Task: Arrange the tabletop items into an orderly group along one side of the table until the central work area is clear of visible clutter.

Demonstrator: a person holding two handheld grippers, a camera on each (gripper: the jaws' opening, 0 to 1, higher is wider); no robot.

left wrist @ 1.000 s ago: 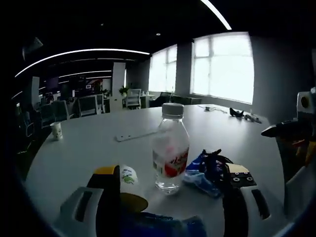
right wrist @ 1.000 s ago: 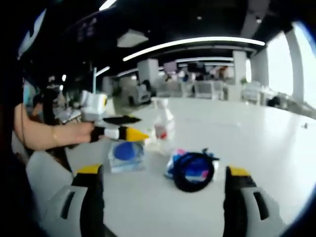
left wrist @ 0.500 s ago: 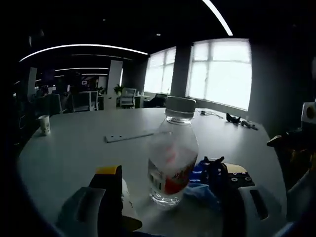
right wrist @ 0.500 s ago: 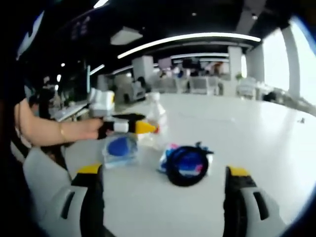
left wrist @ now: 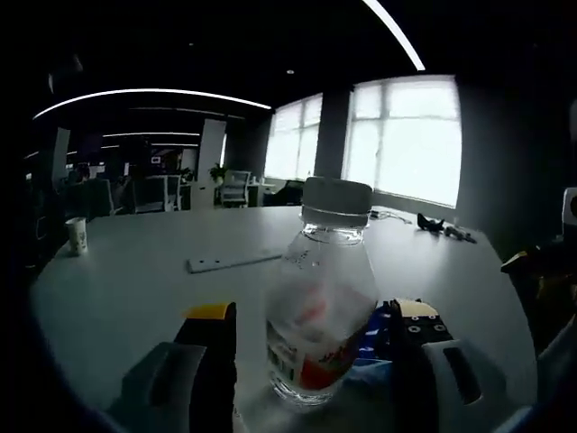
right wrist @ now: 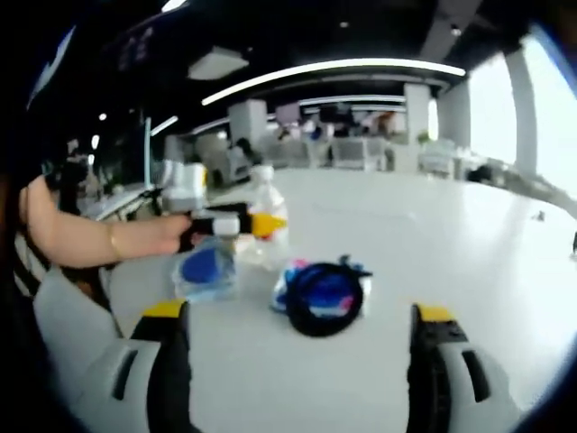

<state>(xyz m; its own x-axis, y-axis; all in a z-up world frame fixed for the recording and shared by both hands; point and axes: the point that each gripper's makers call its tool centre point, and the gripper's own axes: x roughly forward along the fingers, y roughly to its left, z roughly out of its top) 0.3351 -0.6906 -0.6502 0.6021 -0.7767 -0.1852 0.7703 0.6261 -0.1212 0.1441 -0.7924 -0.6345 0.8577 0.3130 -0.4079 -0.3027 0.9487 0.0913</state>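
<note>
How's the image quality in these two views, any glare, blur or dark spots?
Left gripper view: the windows blow out white, the room stays dark, and the bottle between the jaws is backlit and dim. Right gripper view: brighter but soft all over, with the left gripper and black cable coil slightly blurred.

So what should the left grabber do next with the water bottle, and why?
Probably close the left gripper on the water bottle. The bottle stands upright between its open jaws, with a gap showing on each side, so nothing holds it yet. It has to be gripped before it can be carried to the side of the table.
</note>
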